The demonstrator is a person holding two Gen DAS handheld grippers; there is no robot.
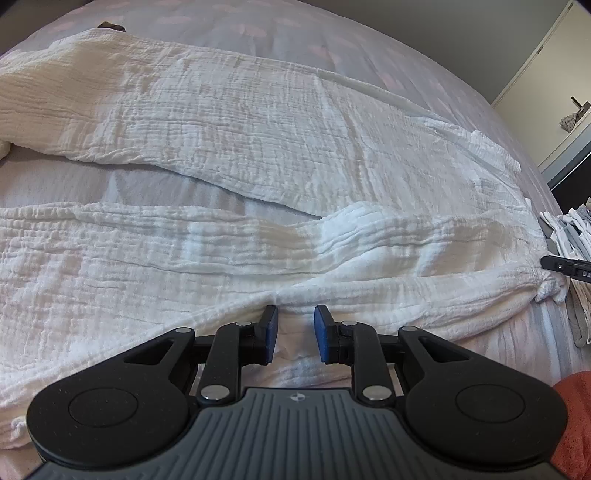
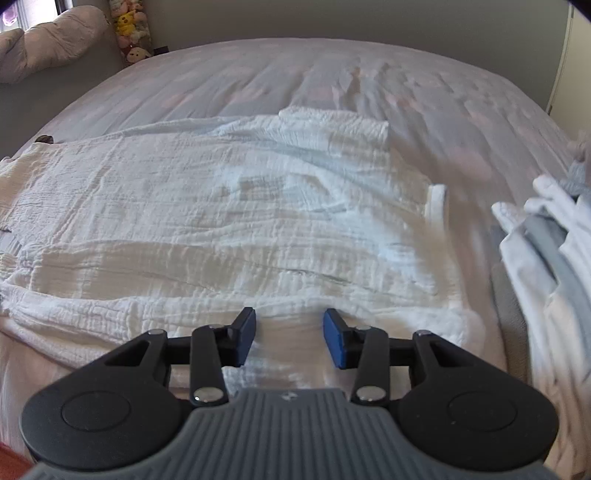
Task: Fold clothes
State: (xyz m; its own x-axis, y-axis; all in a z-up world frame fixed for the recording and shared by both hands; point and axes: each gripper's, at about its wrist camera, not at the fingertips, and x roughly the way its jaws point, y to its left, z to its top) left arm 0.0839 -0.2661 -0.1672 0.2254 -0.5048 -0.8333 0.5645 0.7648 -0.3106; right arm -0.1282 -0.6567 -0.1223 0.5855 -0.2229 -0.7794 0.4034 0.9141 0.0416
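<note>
A crinkled white garment (image 1: 258,155) lies spread across a bed (image 1: 280,33) covered in a pale lilac sheet with faint pink patches, its fabric rumpled into long ridges and one panel folded back so that a wedge of sheet shows between two layers. In the left wrist view, the left gripper (image 1: 295,334) hangs over the near edge of the cloth, its blue-padded jaws standing a little apart with nothing pinched between them; the fabric lies beneath and just beyond the tips. A knotted corner of the garment (image 1: 550,291) sits at the right, next to the dark tip of the other tool at the frame's edge. In the right wrist view, the right gripper (image 2: 289,338) is poised above the same garment (image 2: 229,206) near its front hem, jaws parted wider and likewise empty, the cloth under them untouched by the pads. A stack of white and grey clothes (image 2: 546,236) rests on the bed to the right of the garment, blurred at the picture's edge. Plush toys (image 2: 129,29) and a pillow (image 2: 48,40) stand by the wall beyond the bed's far left corner.
</note>
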